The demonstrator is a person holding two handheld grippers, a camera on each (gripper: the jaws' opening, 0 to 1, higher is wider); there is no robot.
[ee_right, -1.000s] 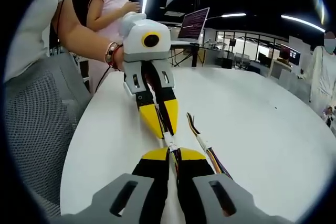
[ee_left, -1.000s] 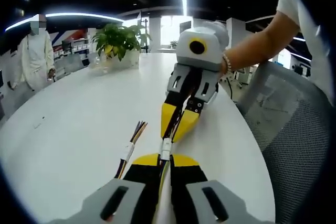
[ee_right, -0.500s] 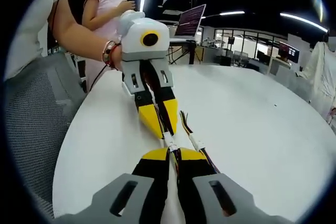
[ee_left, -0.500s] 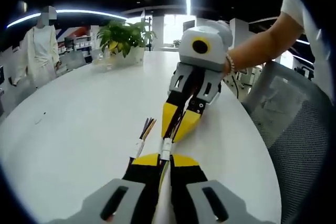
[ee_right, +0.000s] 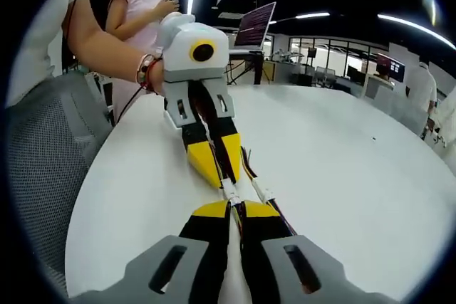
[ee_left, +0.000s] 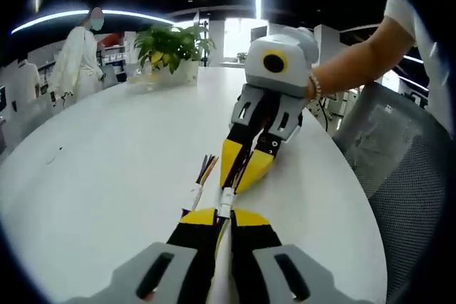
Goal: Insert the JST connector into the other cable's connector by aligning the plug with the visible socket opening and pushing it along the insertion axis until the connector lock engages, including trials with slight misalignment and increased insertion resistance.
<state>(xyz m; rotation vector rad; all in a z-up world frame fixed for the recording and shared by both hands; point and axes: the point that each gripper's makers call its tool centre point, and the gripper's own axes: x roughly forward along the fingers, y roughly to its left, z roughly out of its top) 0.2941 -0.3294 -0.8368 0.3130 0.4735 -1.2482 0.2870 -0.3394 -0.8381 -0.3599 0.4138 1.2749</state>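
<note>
Two yellow-tipped grippers meet nose to nose low over the white table. My left gripper is shut on a cable with coloured wires running back between its jaws. My right gripper is shut on the other cable, coming in from above in the left gripper view. A small white JST connector bridges the short gap between both sets of tips, and I cannot tell how deep the plug sits. From the right gripper view the connector lies between my right gripper and my left gripper.
A loose wire tail with a white label lies beside the grippers, also the wire tail. A potted plant stands at the table's far end. A mesh chair is beside the table edge. People stand in the background.
The loose wire tail has swung in closer to the grippers. A person in white in the background has walked along. Both grippers stay shut, tip to tip.
</note>
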